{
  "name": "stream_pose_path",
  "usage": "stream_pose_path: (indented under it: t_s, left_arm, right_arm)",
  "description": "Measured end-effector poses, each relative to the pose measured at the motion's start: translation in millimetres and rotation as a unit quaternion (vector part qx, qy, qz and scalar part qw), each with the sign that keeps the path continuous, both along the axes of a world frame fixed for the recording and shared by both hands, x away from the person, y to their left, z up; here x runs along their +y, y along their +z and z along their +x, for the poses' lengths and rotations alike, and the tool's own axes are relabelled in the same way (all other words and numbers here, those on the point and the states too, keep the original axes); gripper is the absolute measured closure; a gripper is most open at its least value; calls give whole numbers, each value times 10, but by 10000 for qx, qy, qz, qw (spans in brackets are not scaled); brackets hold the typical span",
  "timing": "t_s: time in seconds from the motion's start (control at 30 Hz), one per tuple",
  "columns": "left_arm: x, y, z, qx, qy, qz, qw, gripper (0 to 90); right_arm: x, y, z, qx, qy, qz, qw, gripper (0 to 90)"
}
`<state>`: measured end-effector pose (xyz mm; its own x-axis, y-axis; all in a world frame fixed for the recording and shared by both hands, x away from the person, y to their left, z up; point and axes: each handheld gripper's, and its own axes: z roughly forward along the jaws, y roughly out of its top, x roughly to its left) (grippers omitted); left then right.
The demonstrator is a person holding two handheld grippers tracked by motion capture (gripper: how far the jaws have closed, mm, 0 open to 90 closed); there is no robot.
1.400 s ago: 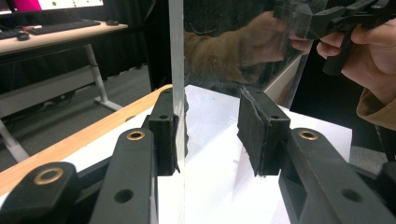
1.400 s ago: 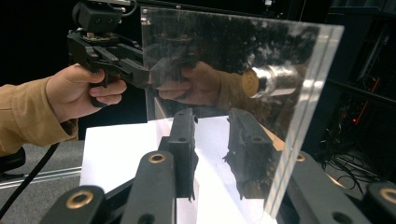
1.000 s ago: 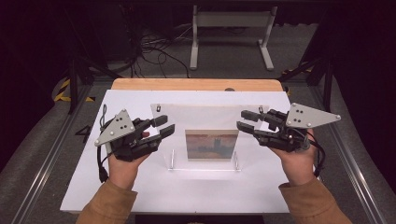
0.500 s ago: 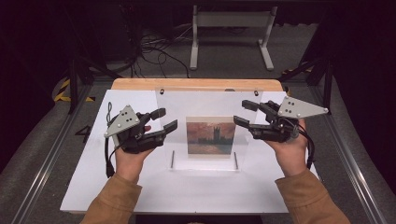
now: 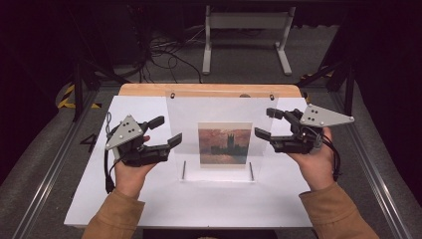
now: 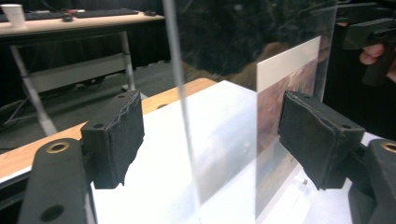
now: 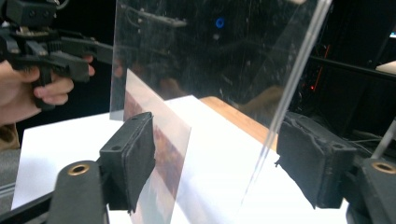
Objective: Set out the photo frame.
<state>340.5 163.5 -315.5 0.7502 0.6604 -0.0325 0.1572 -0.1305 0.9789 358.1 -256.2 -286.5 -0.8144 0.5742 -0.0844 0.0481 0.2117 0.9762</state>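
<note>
A clear acrylic frame (image 5: 219, 112) stands upright on the white tabletop (image 5: 149, 204), with a picture of a reddish sky and dark towers (image 5: 224, 144) in it. My left gripper (image 5: 167, 130) is at the frame's left edge and my right gripper (image 5: 264, 122) at its right edge. Both pairs of jaws have just been opening. In the left gripper view the frame's edge (image 6: 180, 93) stands between the pads (image 6: 116, 135) with a gap on each side. The right gripper view shows the same: the edge (image 7: 289, 88) and the picture (image 7: 159, 126) between parted pads (image 7: 133, 154).
A wooden strip (image 5: 149, 89) runs along the table's far side. Two short metal rods (image 5: 183, 169) sit at the frame's base. Beyond the table are a metal stand (image 5: 244, 30) and loose cables (image 5: 164, 50) on the floor. Rails run along both sides.
Both grippers' jaws have parted from the frame's side edges. The frame has shifted a little away from the person and now stands by itself.
</note>
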Motion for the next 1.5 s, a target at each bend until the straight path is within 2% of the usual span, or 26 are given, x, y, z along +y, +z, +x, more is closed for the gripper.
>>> stream_pose_path:
  t_s: [0.3,0.47,0.63,0.67,0.8,0.87,0.9,0.93,0.97,1.07,1.17,1.27,1.37,1.5]
  left_arm:
    - [275,-81,-70,108,313,149,9993,213]
    - [396,-182,-99,204,417,321,9984,211]
    - [495,-287,-130,303,500,487,9971,184]
    - [526,-318,-129,354,512,549,9966,177]
    - [605,-422,-122,528,562,548,9955,145]
    - [651,-496,-123,615,582,538,9949,125]
    - [674,-534,-123,641,593,552,9946,125]
    - [694,-572,-126,674,590,562,9944,117]
    - [714,-614,-129,706,585,578,9941,117]
    - [762,-759,-142,804,643,635,9927,111]
    - [803,-889,-148,952,667,573,9916,109]
    - [817,-997,-163,996,736,576,9906,109]
    - [832,-1097,-194,922,740,536,9915,114]
    - [869,-1191,-198,985,725,507,9912,110]
  right_arm:
    - [-170,-11,-93,162,-119,-315,9993,261]
    - [-316,-149,-143,353,-231,-426,9982,237]
    - [-486,-348,-184,631,-395,-483,9961,179]
    - [-509,-374,-193,653,-420,-476,9958,169]
    - [-611,-476,-225,774,-486,-439,9948,139]
    - [-697,-585,-256,943,-607,-385,9930,132]
    - [-697,-585,-256,943,-607,-385,9930,132]
    - [-743,-664,-276,1031,-686,-325,9918,132]
    - [-743,-664,-276,1031,-686,-325,9918,132]
    - [-810,-809,-307,1077,-778,-202,9909,134]
    - [-855,-928,-334,1115,-799,-92,9905,134]
    - [-869,-1029,-357,1161,-829,-98,9897,135]
    - [-881,-1132,-373,1147,-901,-125,9892,135]
    - [-889,-1252,-362,1206,-927,-115,9883,135]
